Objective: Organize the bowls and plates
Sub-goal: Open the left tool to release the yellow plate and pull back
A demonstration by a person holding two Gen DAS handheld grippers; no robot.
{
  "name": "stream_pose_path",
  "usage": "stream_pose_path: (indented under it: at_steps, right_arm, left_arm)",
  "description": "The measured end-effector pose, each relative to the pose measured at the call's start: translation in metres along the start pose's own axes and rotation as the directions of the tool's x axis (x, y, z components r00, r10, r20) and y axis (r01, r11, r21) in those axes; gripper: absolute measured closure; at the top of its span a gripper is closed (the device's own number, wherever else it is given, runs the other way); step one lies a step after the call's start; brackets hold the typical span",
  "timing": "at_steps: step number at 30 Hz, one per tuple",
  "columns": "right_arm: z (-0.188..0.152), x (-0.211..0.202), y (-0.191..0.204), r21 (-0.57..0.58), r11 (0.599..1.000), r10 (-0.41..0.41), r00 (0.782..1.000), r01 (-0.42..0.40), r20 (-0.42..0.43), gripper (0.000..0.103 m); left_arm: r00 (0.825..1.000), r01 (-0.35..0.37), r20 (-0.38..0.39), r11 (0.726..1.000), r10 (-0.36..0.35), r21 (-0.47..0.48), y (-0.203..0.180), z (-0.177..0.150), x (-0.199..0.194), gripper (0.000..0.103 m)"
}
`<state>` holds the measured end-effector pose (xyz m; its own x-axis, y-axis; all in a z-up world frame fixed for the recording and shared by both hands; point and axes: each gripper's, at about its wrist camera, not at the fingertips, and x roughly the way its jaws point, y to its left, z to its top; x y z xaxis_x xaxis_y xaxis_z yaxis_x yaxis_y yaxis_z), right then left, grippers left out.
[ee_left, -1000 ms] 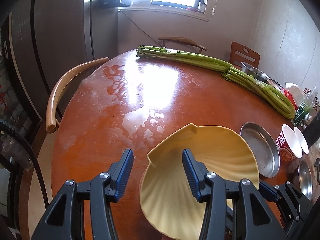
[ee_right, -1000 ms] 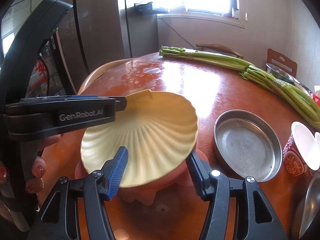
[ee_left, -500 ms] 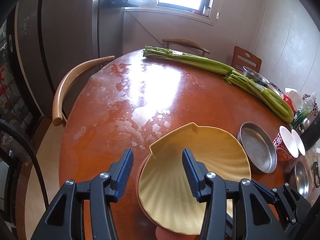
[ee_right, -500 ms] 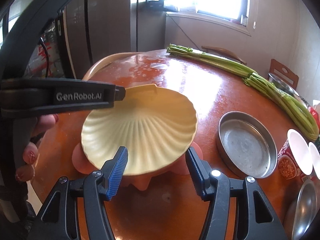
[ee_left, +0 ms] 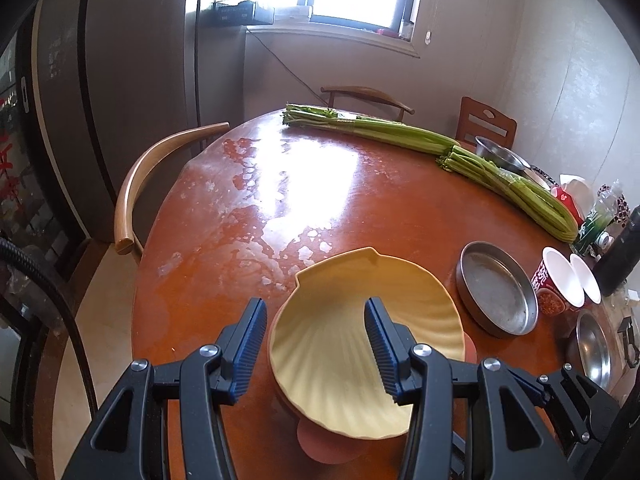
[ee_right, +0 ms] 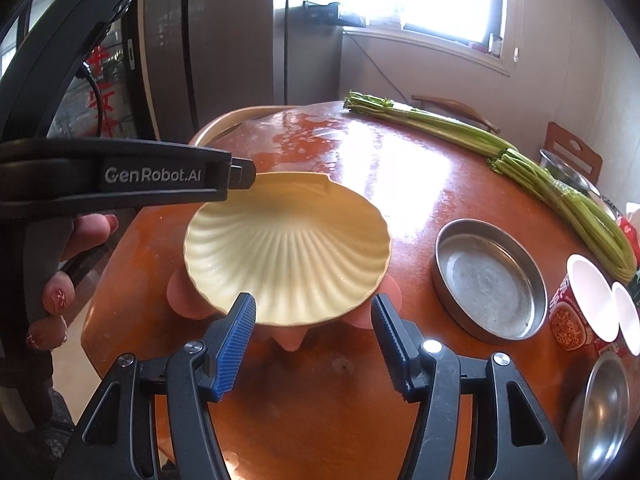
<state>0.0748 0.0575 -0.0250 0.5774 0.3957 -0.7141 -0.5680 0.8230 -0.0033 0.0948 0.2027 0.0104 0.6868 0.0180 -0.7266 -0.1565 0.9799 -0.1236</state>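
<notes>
A yellow shell-shaped plate [ee_left: 352, 344] [ee_right: 288, 252] rests on a pink scalloped plate [ee_left: 328, 446] [ee_right: 290, 338] near the table's front edge. My left gripper [ee_left: 316, 344] is open and hovers above the shell plate's left rim, one finger on each side of it. My right gripper [ee_right: 314, 344] is open and empty, just in front of the stack. A round steel pan [ee_left: 496, 294] [ee_right: 490, 280] sits to the right of the stack. A steel bowl [ee_left: 594, 346] [ee_right: 604, 412] lies at the front right.
Long celery bunches [ee_left: 440, 152] [ee_right: 520, 168] lie across the far side of the wet red round table [ee_left: 260, 208]. Two instant-noodle cups [ee_left: 558, 288] [ee_right: 580, 308] stand right of the pan. Wooden chairs [ee_left: 160, 184] ring the table. Another steel bowl [ee_left: 500, 156] sits at the far right.
Both grippers have pulled back and up from the plates. The shell plate now rests settled on the pink plate, and more of the table shows.
</notes>
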Motion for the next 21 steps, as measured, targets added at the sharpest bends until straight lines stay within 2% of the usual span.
stream_pose_path:
  at_steps: [16, 21]
  right_arm:
    - [0.001, -0.061, -0.053, 0.138, 0.990, -0.022, 0.992, 0.005, 0.127, 0.040]
    - [-0.006, -0.076, -0.075, 0.191, 0.981, -0.063, 0.986, 0.033, 0.153, 0.037]
  left_arm:
    - [0.996, 0.011, 0.088, 0.997, -0.018, 0.081, -0.048, 0.002, -0.052, 0.051]
    - [0.995, 0.028, 0.097, 0.993, -0.039, 0.115, -0.070, 0.002, -0.058, 0.047]
